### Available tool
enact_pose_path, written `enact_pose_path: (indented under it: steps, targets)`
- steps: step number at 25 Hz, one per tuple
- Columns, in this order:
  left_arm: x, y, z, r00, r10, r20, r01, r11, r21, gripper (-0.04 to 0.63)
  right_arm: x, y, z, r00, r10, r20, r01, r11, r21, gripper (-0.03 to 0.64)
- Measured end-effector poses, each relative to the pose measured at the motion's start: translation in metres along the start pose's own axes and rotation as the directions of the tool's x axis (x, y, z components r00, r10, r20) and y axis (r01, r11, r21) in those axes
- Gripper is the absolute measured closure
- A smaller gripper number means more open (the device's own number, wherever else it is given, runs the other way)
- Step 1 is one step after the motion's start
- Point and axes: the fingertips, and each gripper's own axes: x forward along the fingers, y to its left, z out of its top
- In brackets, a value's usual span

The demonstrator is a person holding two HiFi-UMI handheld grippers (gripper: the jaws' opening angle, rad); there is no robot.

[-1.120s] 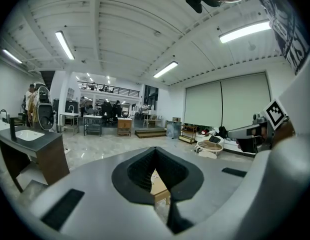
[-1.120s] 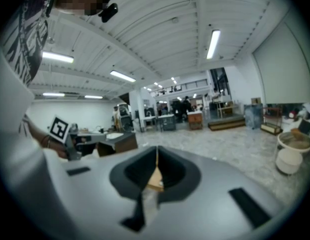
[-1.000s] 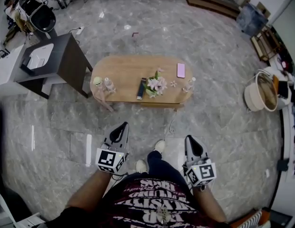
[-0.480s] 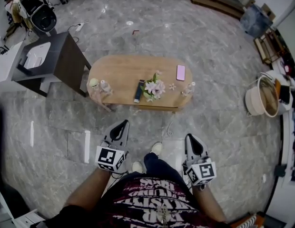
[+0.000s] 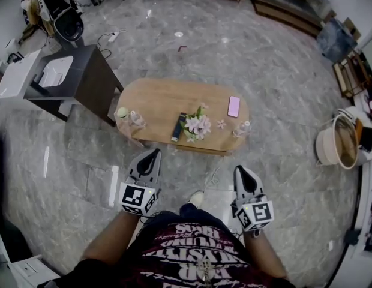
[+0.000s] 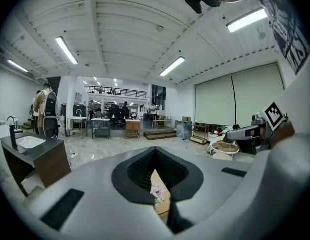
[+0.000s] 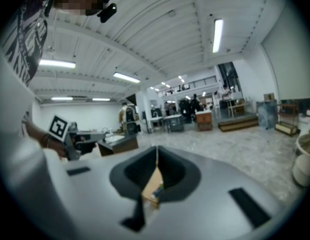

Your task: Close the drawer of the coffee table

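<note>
**Closing in on the coffee table (image 5: 168,101), which sits nearer to the person than a second ago.**

Its drawer (image 5: 201,149) seems to be the wooden strip jutting from the table's near edge, below the flowers (image 5: 198,125), and it is not yet pushed in. The left gripper (image 5: 153,153) and right gripper (image 5: 242,170) have come forward to just short of that edge. Both have their jaws pressed together on nothing, so reaching the drawer front looks like the step in hand.

Mid-frame in the head view: coffee table (image 5: 162,95). Along its near edge, left to right: cup (image 5: 122,113), remote (image 5: 179,126), flowers (image 5: 198,125), bottle (image 5: 241,128). Behind these, toward the right end: phone (image 5: 233,106). Upper left: sink cabinet (image 5: 97,77). Far right: basket (image 5: 323,144). Below the table, side by side: left gripper (image 5: 155,153), right gripper (image 5: 240,169).
</note>
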Motion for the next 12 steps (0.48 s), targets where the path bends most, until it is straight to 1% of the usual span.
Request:
enact_pose_path:
  steps: [3, 5, 12]
  targets:
    - [0.008, 0.002, 0.007, 0.999, 0.031, 0.016, -0.031, 0.999, 0.009, 0.572, 0.012, -0.009, 0.003, 0.999, 0.032, 0.012, -0.032, 0.999, -0.006, 0.581]
    - [0.012, 0.003, 0.007, 0.999, 0.046, 0.012, -0.046, 0.999, 0.011, 0.572, 0.018, -0.013, 0.002, 0.999, 0.045, 0.010, -0.045, 0.999, -0.004, 0.581]
    - [0.012, 0.007, 0.005, 0.997, 0.077, -0.008, -0.077, 0.997, 0.020, 0.572, 0.025, -0.023, -0.009, 0.998, 0.059, -0.004, -0.059, 0.998, 0.031, 0.581]
